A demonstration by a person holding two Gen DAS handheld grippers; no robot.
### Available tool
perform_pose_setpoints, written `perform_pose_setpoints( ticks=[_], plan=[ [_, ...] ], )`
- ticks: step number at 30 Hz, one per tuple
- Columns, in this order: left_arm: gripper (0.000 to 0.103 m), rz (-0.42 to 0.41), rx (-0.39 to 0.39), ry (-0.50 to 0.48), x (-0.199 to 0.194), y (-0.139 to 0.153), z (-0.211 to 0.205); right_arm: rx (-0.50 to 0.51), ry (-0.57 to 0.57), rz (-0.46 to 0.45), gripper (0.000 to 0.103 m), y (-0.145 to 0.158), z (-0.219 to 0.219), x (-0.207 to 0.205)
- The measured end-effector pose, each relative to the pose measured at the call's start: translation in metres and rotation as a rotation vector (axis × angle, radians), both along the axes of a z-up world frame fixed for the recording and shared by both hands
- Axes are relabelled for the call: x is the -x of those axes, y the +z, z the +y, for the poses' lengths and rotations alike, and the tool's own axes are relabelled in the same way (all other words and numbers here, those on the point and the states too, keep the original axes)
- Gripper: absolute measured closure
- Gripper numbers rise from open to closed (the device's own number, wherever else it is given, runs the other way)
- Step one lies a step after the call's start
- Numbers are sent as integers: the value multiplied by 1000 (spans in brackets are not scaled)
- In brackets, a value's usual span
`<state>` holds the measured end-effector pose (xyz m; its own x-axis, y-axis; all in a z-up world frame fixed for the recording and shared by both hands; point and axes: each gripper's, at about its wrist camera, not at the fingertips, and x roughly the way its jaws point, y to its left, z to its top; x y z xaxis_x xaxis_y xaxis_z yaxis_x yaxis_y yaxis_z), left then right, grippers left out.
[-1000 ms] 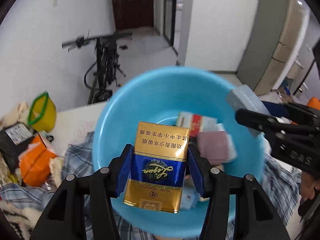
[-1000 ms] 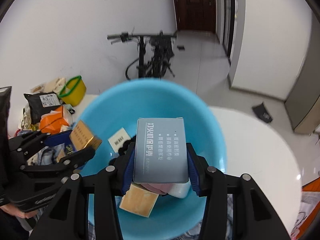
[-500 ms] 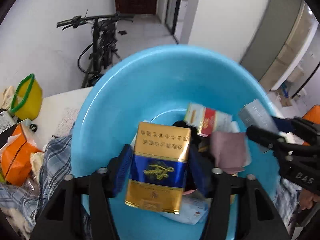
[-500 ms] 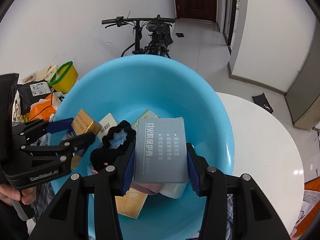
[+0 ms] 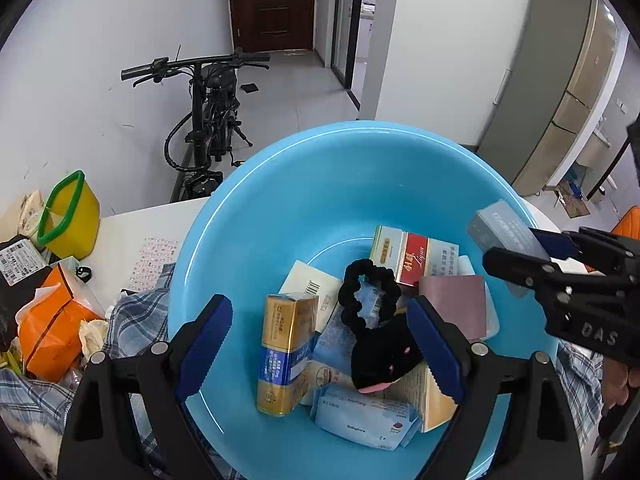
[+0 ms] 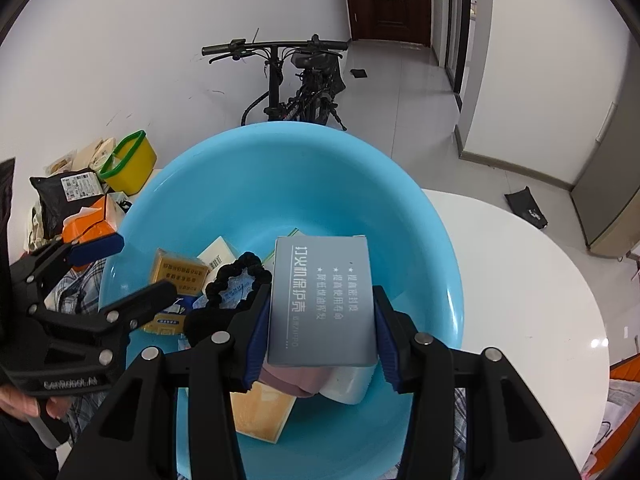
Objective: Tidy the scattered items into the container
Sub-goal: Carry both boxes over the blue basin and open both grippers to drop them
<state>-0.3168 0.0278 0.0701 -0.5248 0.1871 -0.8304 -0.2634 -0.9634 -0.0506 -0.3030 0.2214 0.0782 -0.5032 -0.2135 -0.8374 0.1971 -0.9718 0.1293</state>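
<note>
A large blue basin point(image 5: 320, 184) point(image 6: 280, 176) holds several small items. My left gripper point(image 5: 320, 344) is open over it, and the gold and blue box point(image 5: 286, 348) point(image 6: 178, 274) lies in the basin between its fingers. My right gripper point(image 6: 322, 320) is shut on a grey box point(image 6: 322, 300) point(image 5: 504, 232) and holds it above the basin's right side. A black hair tie point(image 5: 370, 288), a red and white pack point(image 5: 416, 256), a pink box point(image 5: 456, 304) and a wipes pack point(image 5: 360, 416) lie inside.
A white round table point(image 6: 520, 280) bears the basin. A yellow tub point(image 5: 68, 216), an orange tissue pack point(image 5: 52, 328) and plaid cloth point(image 5: 132, 320) lie at the left. A bicycle point(image 5: 208, 120) leans on the wall behind.
My left gripper opened and the gold and blue box dropped into the basin. Both grippers came lower over the basin; the right still holds the grey box.
</note>
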Motion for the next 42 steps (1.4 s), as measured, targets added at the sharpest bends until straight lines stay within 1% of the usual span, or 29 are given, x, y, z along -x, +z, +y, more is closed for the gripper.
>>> perform_pose_setpoints(
  ticks=[1, 7, 14, 18, 20, 21, 23, 25, 26, 27, 28, 29, 31, 35, 38, 42],
  plan=[
    [12, -3, 1, -5, 0, -2, 0, 3, -1, -4, 55, -2, 1, 1],
    [12, -7, 15, -8, -1, -7, 1, -8, -6, -7, 54, -4, 3, 0],
    [12, -34, -14, -13, -2, -8, -4, -24, 12, 2, 54, -1, 1, -6],
    [12, -15, 1, 10, -5, -7, -8, -31, 8, 23, 54, 2, 2, -9],
    [12, 29, -12, 16, -11, -2, -10, -19, -23, 80, 54, 7, 4, -16],
    [12, 74, -27, 16, -16, 3, -12, -38, -53, 139, 54, 11, 4, -23],
    [12, 207, -57, 33, -28, 17, -16, -78, -86, 266, 43, 19, 1, -38],
    [12, 375, -89, 58, -45, 30, -23, -65, -100, 411, 16, 29, 1, -57],
    [9, 445, -102, 78, -52, 35, -26, -49, -110, 472, 12, 33, 2, -66],
    [5, 505, -119, 99, -58, 40, -30, -35, -120, 532, 3, 38, 4, -75],
    [0, 549, -140, 116, -64, 44, -34, -28, -137, 593, 0, 43, 5, -84],
    [0, 578, -163, 129, -68, 48, -37, -24, -149, 636, 0, 46, 6, -90],
    [0, 606, -203, 143, -72, 53, -43, -13, -136, 682, 0, 52, 5, -97],
    [0, 574, -233, 150, -72, 59, -51, -36, -107, 655, 0, 58, -1, -95],
    [0, 570, -211, 171, -75, 62, -54, -26, -115, 648, 0, 60, 0, -96],
    [0, 517, -162, 162, -79, 66, -55, -20, -123, 656, 0, 65, 5, -104]
  ],
)
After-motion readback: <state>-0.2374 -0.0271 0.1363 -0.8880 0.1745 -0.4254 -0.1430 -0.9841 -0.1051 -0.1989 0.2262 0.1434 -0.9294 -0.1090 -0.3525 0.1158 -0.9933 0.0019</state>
